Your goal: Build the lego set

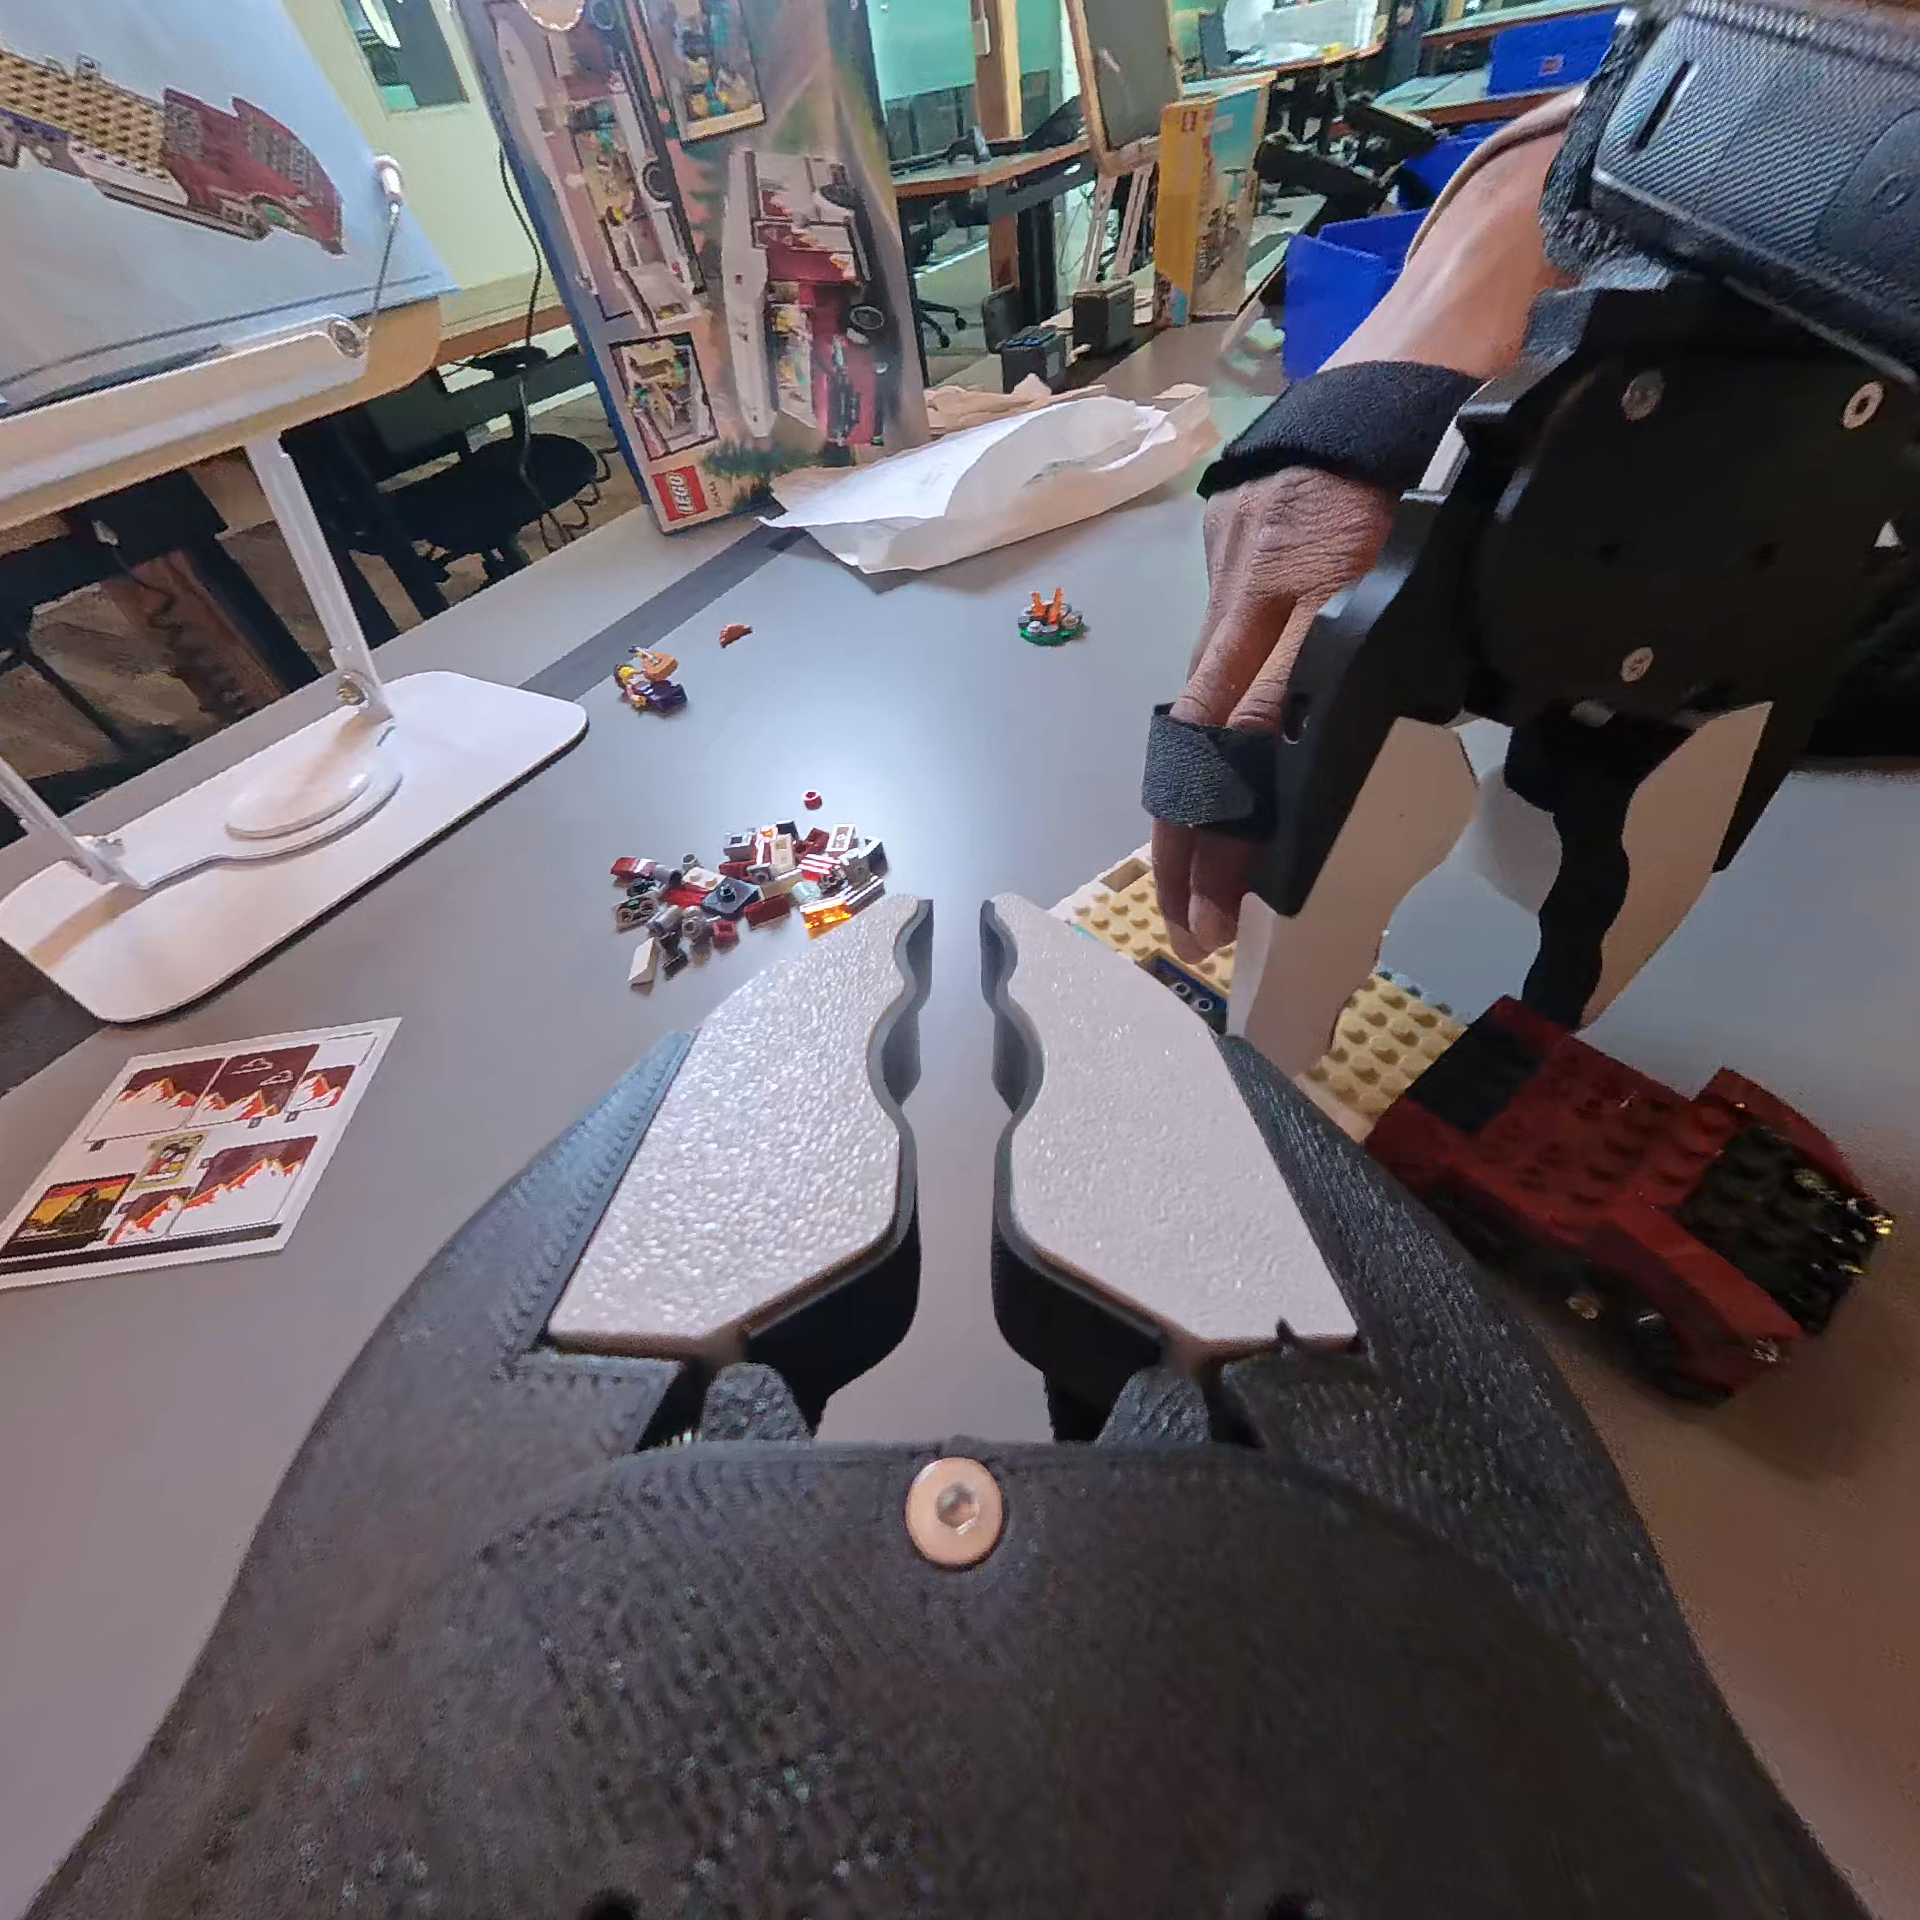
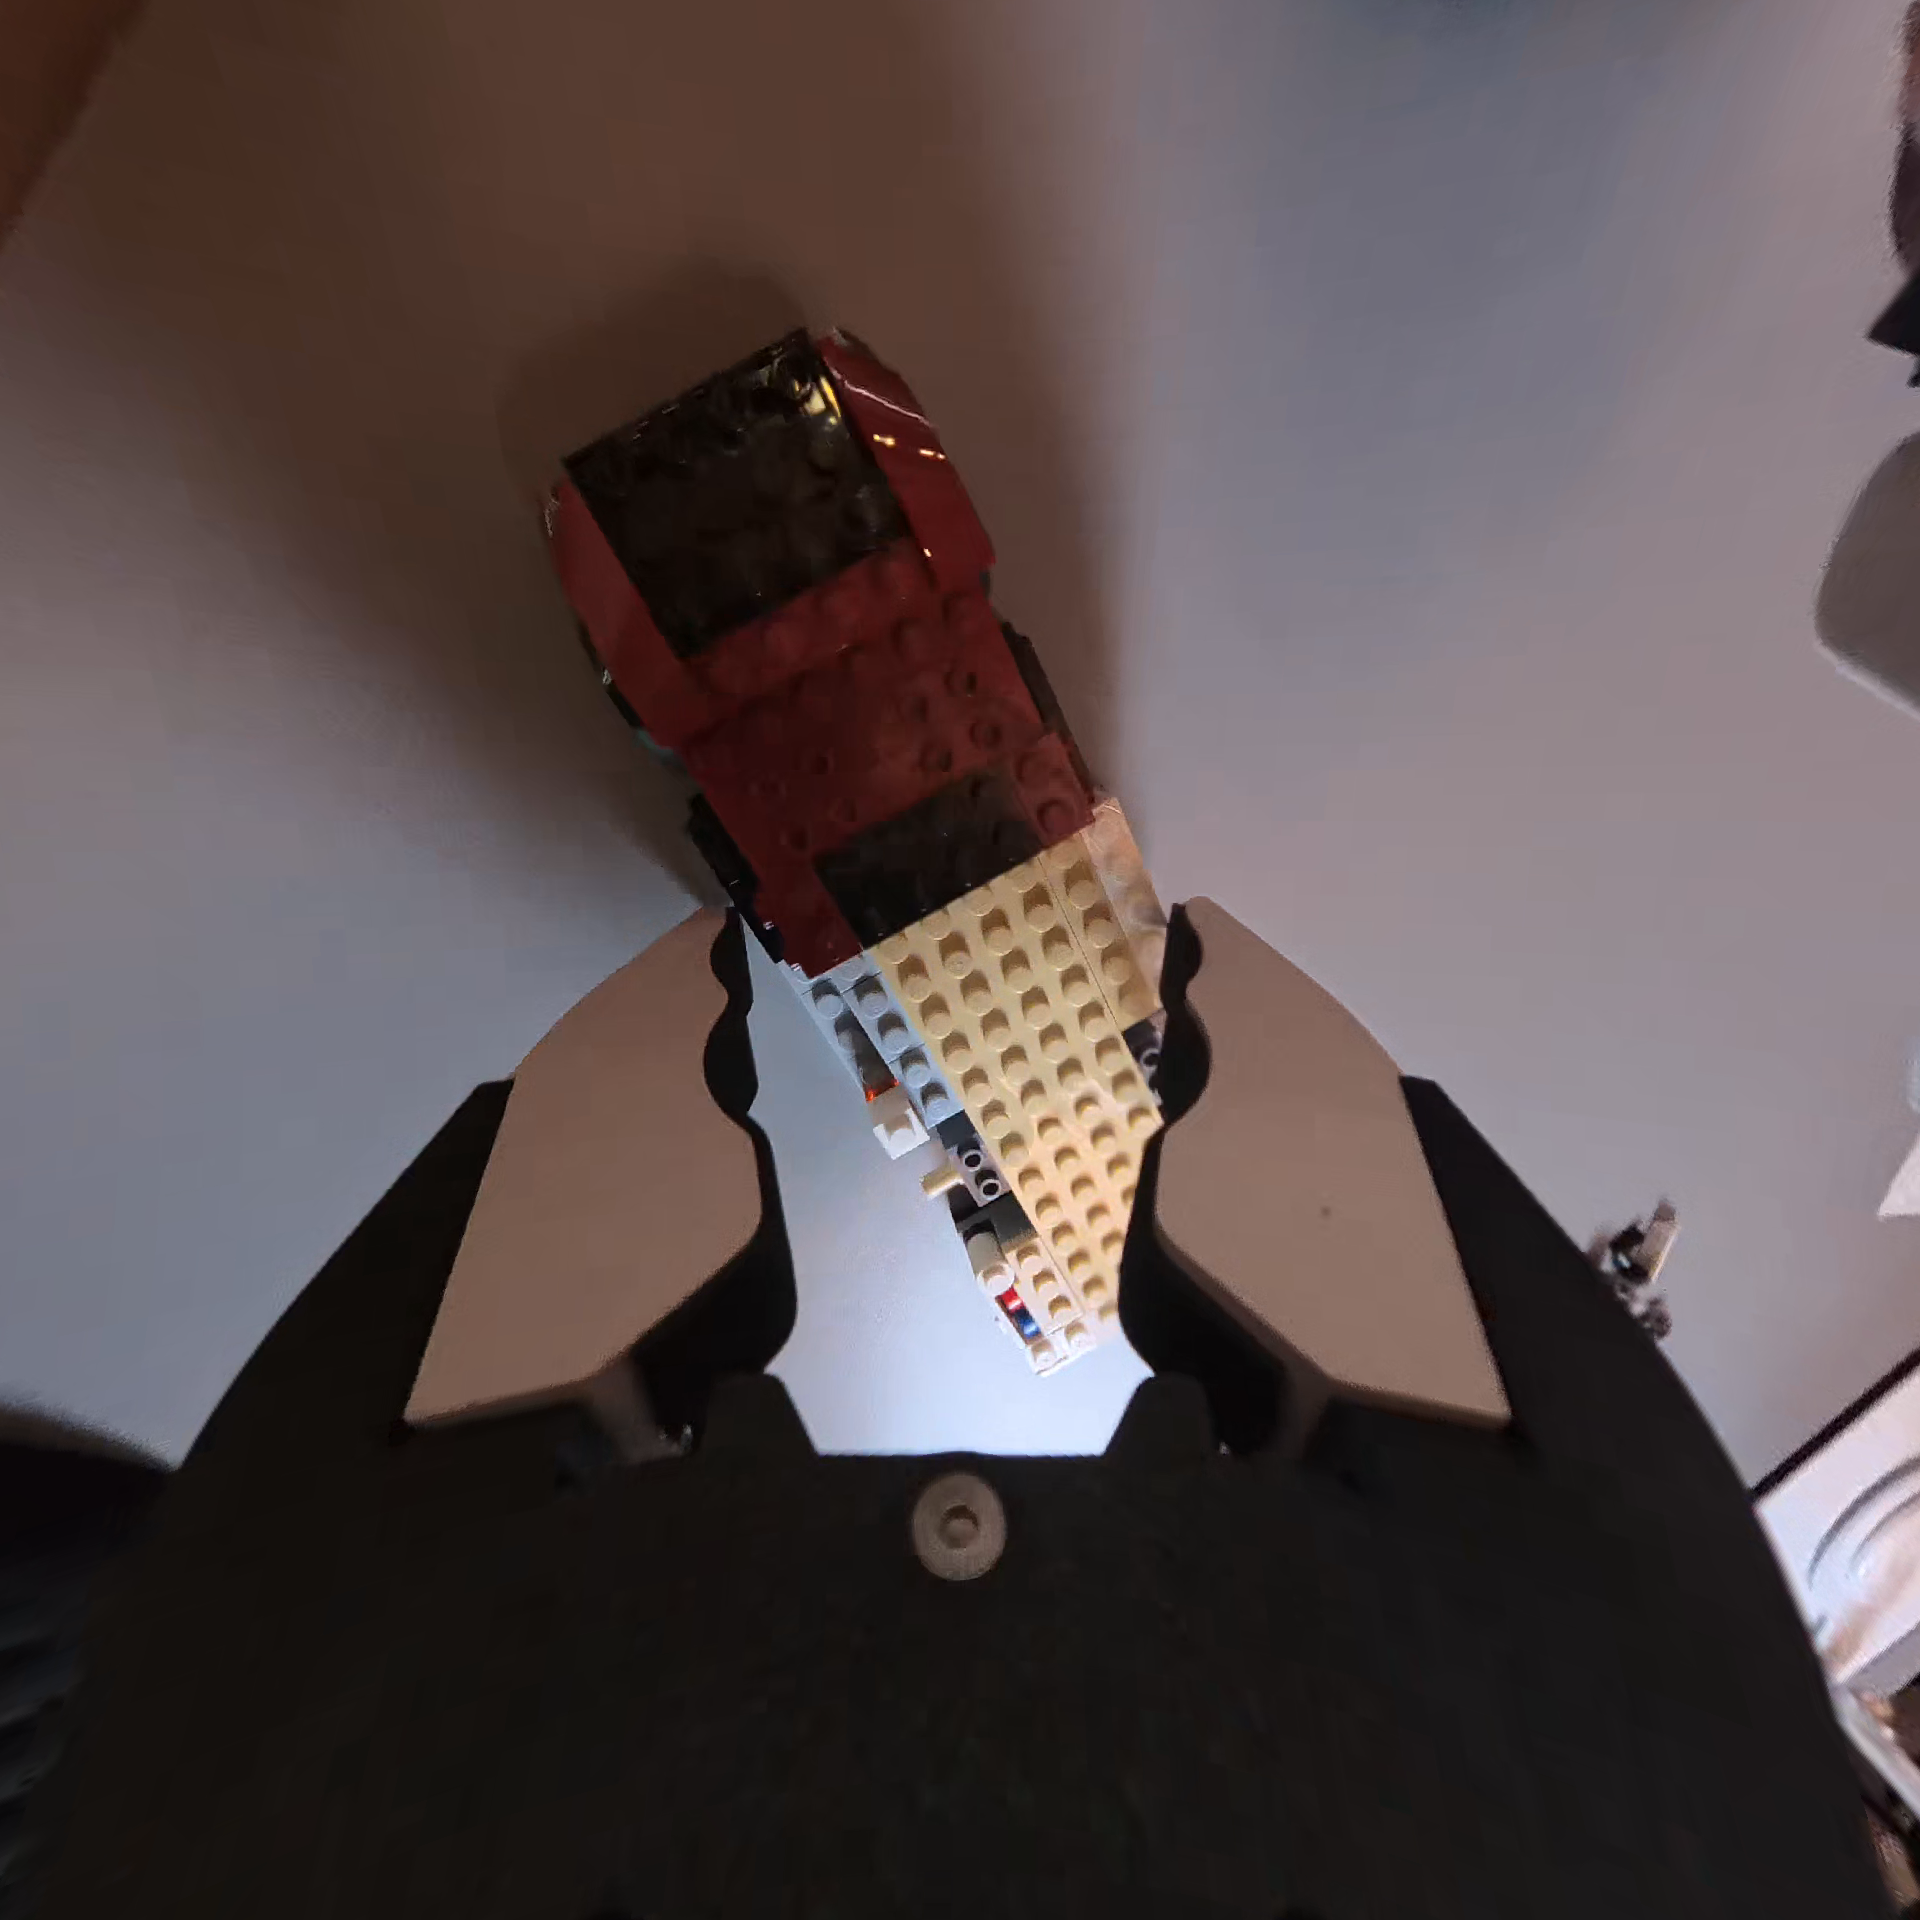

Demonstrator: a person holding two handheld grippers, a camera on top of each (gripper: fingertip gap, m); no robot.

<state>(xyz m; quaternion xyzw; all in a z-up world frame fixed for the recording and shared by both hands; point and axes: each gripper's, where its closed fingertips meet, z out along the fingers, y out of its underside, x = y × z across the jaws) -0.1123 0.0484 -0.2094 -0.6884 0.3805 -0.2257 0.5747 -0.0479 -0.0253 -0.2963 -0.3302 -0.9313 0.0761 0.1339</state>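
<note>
Our left tool [image 1: 956, 914] hangs above the grey surface [image 1: 416, 1455] with its two pebbled grey pads nearly together, a narrow gap between them and nothing in it. Just beyond its tips lies one heap of small loose bricks [image 1: 743, 878], dark red, grey and white, with one clear orange piece. Our right tool [image 2: 951, 940] is spread wide over one half-built brick model [image 2: 935, 831]: a studded tan plate, dark red body, black panels. The tan end lies between the pads; the right pad sits at its edge, the left pad stands clear. Only the left view shows the sticker sheet [image 1: 197, 1148], the white stand [image 1: 312, 810], the tall printed box [image 1: 727, 260], crumpled paper [image 1: 987, 478] and the hand [image 1: 1278, 644] on the right tool.
</note>
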